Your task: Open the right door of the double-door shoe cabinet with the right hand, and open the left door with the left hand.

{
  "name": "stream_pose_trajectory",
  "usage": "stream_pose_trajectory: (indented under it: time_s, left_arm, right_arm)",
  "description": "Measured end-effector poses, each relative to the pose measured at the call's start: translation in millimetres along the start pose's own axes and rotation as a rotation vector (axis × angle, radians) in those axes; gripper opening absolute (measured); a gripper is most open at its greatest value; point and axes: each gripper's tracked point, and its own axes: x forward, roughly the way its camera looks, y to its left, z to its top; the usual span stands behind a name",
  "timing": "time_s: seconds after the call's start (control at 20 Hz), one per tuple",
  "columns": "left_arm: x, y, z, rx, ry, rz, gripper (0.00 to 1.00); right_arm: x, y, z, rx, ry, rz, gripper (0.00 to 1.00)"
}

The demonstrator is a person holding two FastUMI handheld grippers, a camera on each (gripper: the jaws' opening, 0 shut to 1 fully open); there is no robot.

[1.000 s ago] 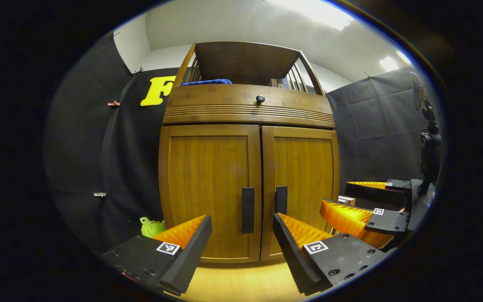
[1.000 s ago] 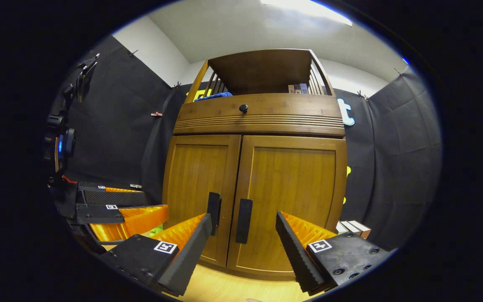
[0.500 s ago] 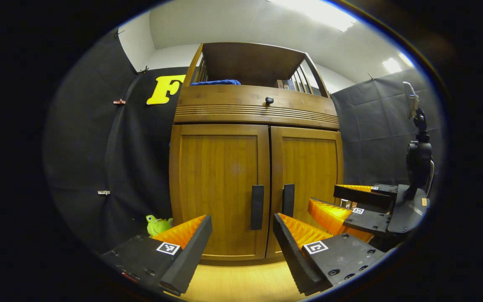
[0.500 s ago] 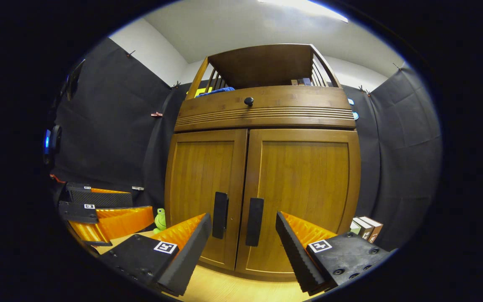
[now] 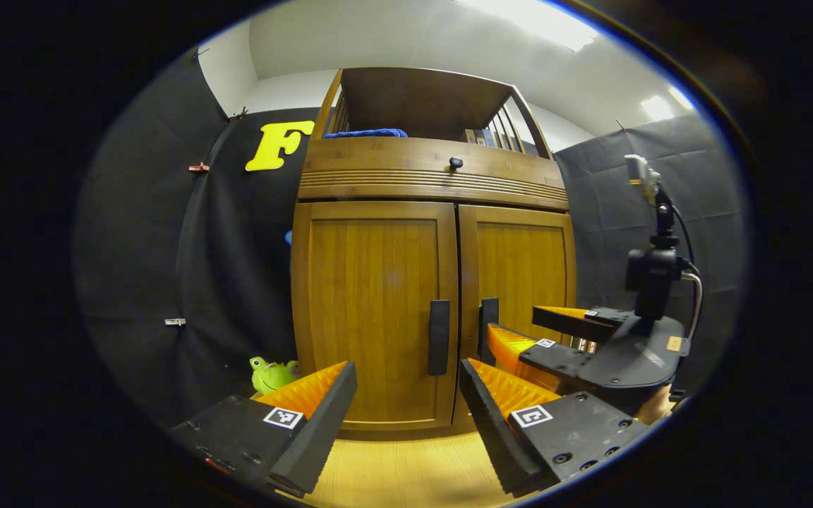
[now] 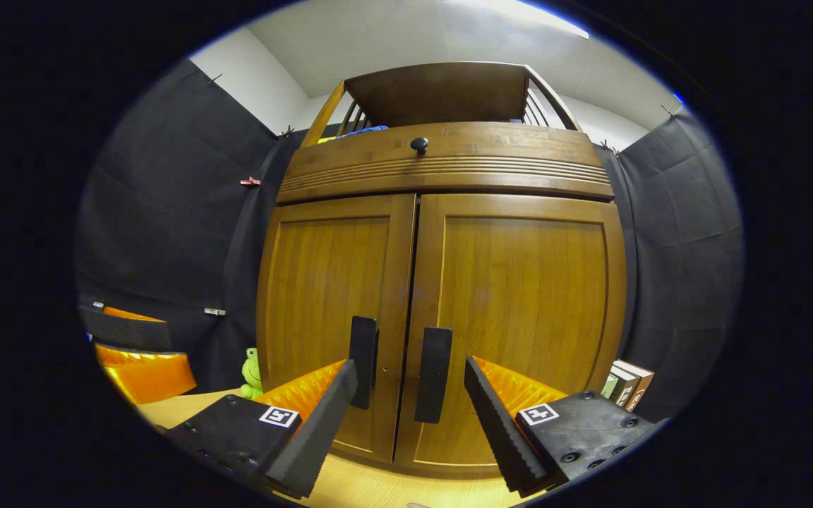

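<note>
Wooden right door (image 6: pixel 519 310) looks stiff, hinged — grip its dark handle (image 6: pixel 433 374), at twelve o'clock between the wide-open, empty right claw (image 6: pixel 410 402); left claw (image 5: pixel 406 402) gapes empty too.

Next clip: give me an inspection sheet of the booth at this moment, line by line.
Surface: wooden floor, bare before the cabinet.
Job's things: shoe cabinet; left door and right door both closed; right handle between the right gripper's jaws, not gripped.
Clutter: green frog toy; boxes; blue cloth.
Grippers: left gripper open; right gripper open.
Cables: one on the right gripper's mount.
Surroundings: black cloth walls.
</note>
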Motion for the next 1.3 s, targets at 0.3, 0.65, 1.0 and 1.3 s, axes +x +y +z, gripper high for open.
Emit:
stream_pose_trajectory:
  time_s: [0.3, 0.65, 1.0, 1.3]
  left_arm:
    - [-10.8, -10.5, 0.8, -0.002, 0.004, -0.053, 0.91]
    - [-21.0, -9.6, -6.9, -0.009, 0.019, -0.07, 0.91]
    - [-23.5, -0.1, -12.0, -0.034, 0.04, -0.062, 0.91]
    - [-26.5, 0.9, -10.6, -0.037, 0.032, -0.052, 0.91]
  right_arm:
    - [43.6, -12.3, -18.7, 0.014, 0.018, -0.069, 0.89]
    - [75.1, -25.5, -34.3, -0.021, 0.027, -0.145, 0.79]
    - [87.6, -33.6, -47.8, 0.002, 0.068, -0.185, 0.35]
    - [82.3, -31.7, -50.1, -0.029, 0.098, -0.137, 0.28]
